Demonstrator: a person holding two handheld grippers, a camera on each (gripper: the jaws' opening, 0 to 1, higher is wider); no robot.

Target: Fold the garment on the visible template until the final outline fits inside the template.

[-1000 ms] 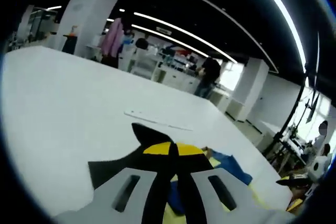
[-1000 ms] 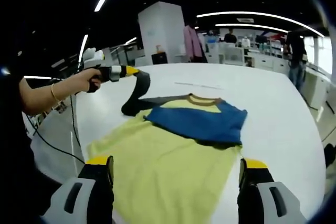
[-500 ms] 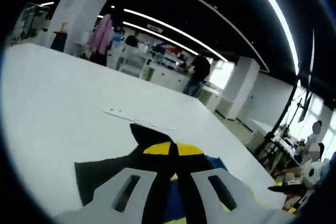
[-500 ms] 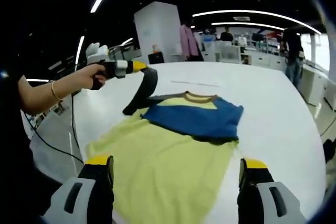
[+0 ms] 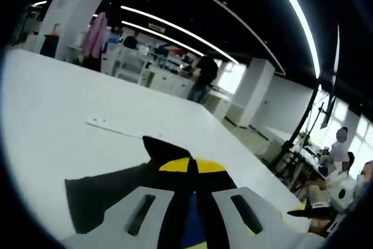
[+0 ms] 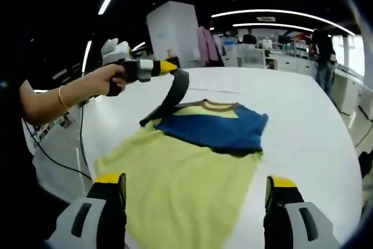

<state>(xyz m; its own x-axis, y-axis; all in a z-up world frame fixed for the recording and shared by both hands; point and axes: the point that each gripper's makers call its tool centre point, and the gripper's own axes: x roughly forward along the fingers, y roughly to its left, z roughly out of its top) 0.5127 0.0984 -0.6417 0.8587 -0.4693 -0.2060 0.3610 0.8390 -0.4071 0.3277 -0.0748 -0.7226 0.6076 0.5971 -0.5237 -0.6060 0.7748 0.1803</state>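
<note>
Left claw clamped on dark sleeve, lifted; I judged shirt body lay rightward. Right claw agape, idle.

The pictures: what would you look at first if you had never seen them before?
First, the yellow shirt spread on the white table, with its blue sleeve folded across the chest. Next, the left gripper, held up in a hand, lifting the dark sleeve off the table.
</note>
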